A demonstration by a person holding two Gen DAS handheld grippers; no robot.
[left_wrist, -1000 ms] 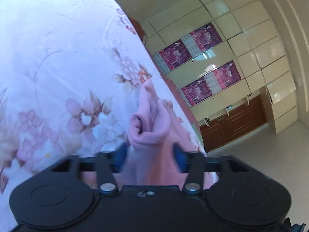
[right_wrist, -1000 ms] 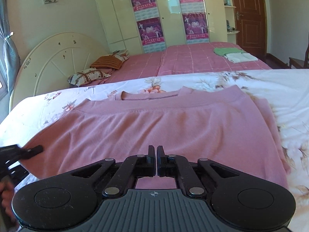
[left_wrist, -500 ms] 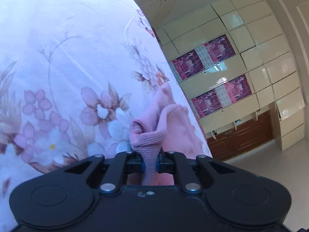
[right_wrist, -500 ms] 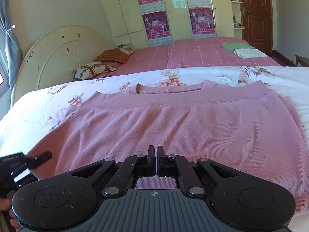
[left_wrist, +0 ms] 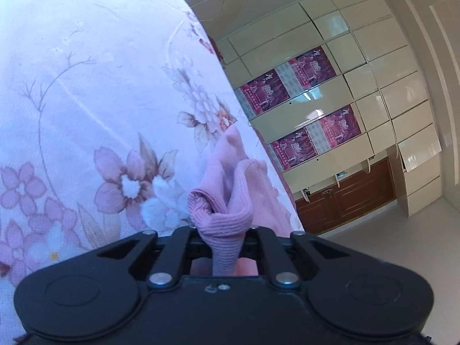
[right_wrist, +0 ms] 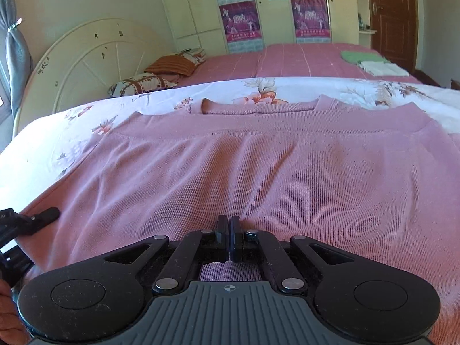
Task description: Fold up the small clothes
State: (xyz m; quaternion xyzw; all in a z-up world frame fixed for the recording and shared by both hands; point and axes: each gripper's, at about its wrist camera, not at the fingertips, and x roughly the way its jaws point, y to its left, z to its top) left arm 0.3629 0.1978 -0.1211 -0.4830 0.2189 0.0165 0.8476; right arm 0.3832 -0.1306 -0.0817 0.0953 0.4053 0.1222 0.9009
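A pink knit top point(right_wrist: 258, 172) lies spread flat on a bed w/ floral sheet point(right_wrist: 373, 92), neckline toward the far side, as a person works it w/ two handheld grippers. Left gripper point(left_wrist: 224, 238): jaws pinching a bunched ribbed fold of the top point(left_wrist: 221, 218), which puckers up between them, just by the bed's edge; the floral sheet point(left_wrist: 86, 115) fills the left half of that view. Right gripper point(right_wrist: 230, 238): jaws pressed together at the top's near hem, fabric running under and behind them; whether cloth is actually caught between them, cannot tell. In the right wrist view the left gripper point(right_wrist: 31, 221) shows at the top's near left corner, at the bed's left edge. Beyond: a second bed w/ pink cover point(right_wrist: 302, 60), cushions point(right_wrist: 143, 82) by a white headboard point(right_wrist: 86, 57), folded green and white cloths point(right_wrist: 371, 63) at its far right, wardrobe doors w/ posters point(right_wrist: 240, 20), brown door point(right_wrist: 394, 14).
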